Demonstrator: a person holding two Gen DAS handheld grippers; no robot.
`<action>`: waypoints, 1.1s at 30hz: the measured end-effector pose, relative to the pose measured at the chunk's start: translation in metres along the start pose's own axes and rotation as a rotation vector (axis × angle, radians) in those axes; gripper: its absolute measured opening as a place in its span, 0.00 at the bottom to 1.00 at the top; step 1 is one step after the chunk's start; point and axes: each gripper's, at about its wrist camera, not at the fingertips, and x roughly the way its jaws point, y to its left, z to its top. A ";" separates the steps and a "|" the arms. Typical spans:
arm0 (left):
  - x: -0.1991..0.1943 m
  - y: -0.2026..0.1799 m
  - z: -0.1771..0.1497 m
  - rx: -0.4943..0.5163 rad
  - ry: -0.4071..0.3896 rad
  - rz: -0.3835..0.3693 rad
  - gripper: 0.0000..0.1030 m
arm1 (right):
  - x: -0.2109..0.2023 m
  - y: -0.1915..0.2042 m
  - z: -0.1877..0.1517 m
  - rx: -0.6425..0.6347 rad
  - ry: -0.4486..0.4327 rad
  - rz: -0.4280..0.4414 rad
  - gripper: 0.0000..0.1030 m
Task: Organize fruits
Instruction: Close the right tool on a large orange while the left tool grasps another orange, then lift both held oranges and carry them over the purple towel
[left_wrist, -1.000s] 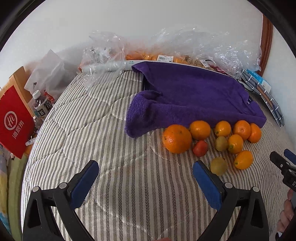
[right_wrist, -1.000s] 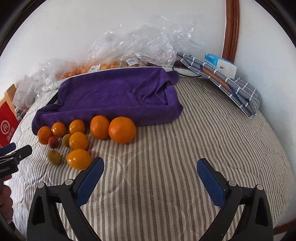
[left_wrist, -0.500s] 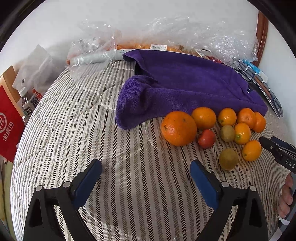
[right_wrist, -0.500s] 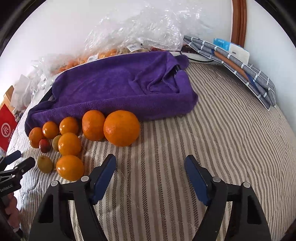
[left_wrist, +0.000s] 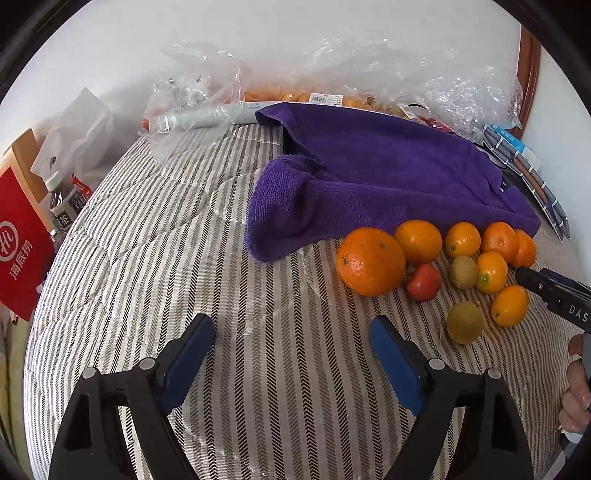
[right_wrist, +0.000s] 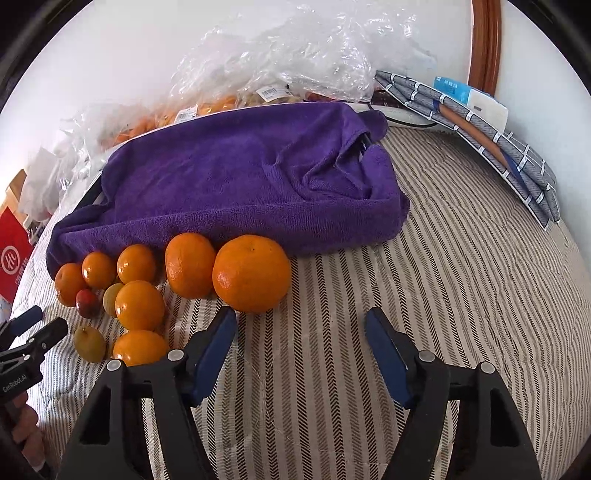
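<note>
Approaching is the step in hand: the fruits (right_wrist: 251, 273) lie clustered against the purple towel (right_wrist: 236, 177) on the striped bed (right_wrist: 461, 277). Both hand-held grippers, left (left_wrist: 291, 347) and right (right_wrist: 301, 339), are closing on nothing; next, one fruit must be straddled.

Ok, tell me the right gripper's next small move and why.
Probably ease the right gripper forward around the big orange. That fruit lies just beyond its fingertips, beside the purple towel. Its jaws are closing with nothing between them, so they may need to stay wide enough.
</note>
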 end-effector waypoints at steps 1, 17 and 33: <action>0.000 0.000 0.000 0.005 0.002 0.000 0.84 | 0.000 0.000 0.001 0.001 0.001 0.009 0.71; -0.001 0.000 0.007 -0.011 0.003 -0.114 0.73 | 0.010 0.016 0.013 -0.092 -0.035 0.050 0.53; 0.011 -0.014 0.024 -0.030 -0.009 -0.197 0.33 | -0.006 0.005 -0.008 -0.124 -0.047 0.060 0.41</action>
